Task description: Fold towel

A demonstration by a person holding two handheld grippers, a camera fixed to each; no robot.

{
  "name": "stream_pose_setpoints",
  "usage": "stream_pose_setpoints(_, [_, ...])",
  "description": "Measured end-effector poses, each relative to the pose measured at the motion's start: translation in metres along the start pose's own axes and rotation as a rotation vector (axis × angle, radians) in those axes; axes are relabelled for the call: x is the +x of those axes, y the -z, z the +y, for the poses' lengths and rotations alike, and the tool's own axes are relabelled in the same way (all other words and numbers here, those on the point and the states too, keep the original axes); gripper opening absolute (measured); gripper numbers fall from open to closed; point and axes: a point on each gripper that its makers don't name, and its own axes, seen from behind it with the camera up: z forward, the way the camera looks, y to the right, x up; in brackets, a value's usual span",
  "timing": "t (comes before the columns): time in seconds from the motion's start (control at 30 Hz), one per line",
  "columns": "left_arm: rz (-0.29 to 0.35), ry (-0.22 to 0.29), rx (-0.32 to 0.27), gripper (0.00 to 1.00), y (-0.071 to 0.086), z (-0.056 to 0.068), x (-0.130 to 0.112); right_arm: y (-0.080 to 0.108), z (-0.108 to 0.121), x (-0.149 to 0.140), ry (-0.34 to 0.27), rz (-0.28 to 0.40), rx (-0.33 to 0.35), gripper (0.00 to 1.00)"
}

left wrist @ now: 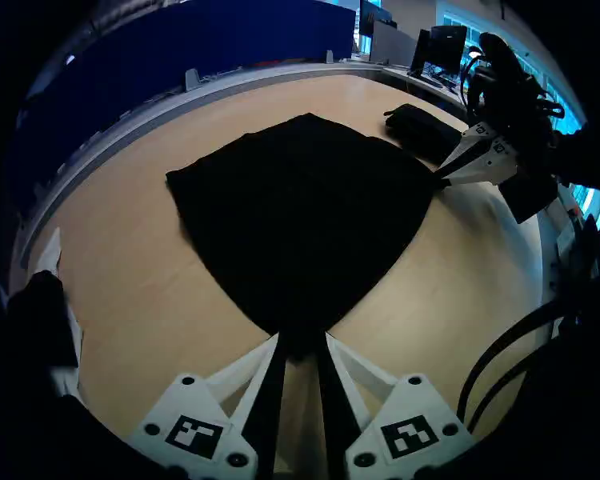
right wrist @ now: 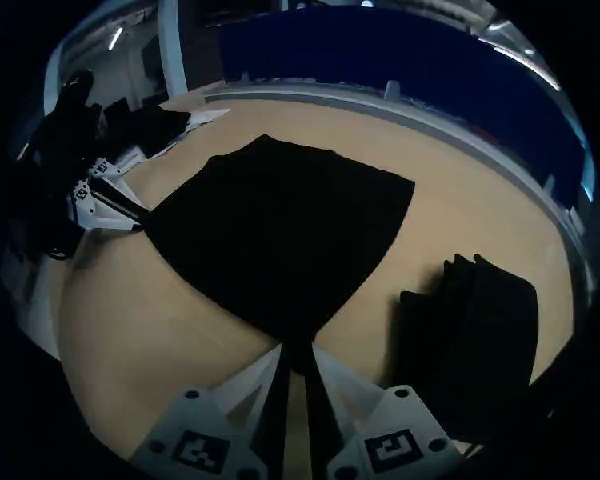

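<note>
Black towel (left wrist: 300,216), spread flat on wooden table (left wrist: 132,272), adjacent corners pinched by left gripper (left wrist: 302,342) and right gripper (right wrist: 298,350), both closed tight; surface creases lost in darkness.

Pale wooden desk (left wrist: 132,264), blue partition (left wrist: 220,40)

your left gripper (left wrist: 300,346) sits low, both fingers pinched on a corner of the towel (left wrist: 300,216). your right gripper (right wrist: 298,352) clamps the neighbouring corner likewise.
</note>
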Motion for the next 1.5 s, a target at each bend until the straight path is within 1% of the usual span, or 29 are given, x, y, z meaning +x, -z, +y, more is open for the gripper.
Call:
stream_pose_setpoints(0.33, [0.0,0.002,-0.002,0.25,0.001,0.001,0.0,-0.001,0.0,0.0,-0.015,-0.006,0.01,0.1])
stream_pose_setpoints(0.4, [0.0,0.003,-0.005,0.25,0.001,0.001,0.0,-0.001,0.001,0.0,-0.011,-0.006,0.008,0.05])
stream_pose_setpoints(0.47, [0.005,-0.001,-0.005,0.25,0.001,0.002,0.002,0.0,0.001,0.002,-0.002,-0.003,0.0,0.03])
stream_pose_setpoints(0.6, [0.013,-0.005,-0.002,0.25,0.003,0.003,0.007,0.0,0.001,0.003,0.0,-0.004,0.002,0.03])
stream_pose_setpoints(0.8, [0.014,0.011,-0.007,0.25,0.006,0.003,0.009,0.002,0.002,0.006,-0.024,0.0,0.015,0.02])
stream_pose_setpoints(0.9, [0.014,0.018,-0.011,0.24,0.006,0.004,0.01,0.003,0.002,0.007,-0.024,0.002,0.016,0.02])
stream_pose_setpoints(1.2, [0.016,0.018,-0.006,0.23,0.005,0.005,0.013,0.006,0.001,0.016,-0.021,0.01,0.024,0.02])
stream_pose_setpoints(1.33, [0.031,0.03,-0.003,0.23,0.011,0.006,0.02,0.01,0.001,0.023,-0.028,0.021,0.025,0.02])
stream_pose_setpoints(1.5, [0.054,0.05,0.003,0.23,0.022,0.009,0.031,0.018,0.001,0.034,-0.036,0.039,0.023,0.02])
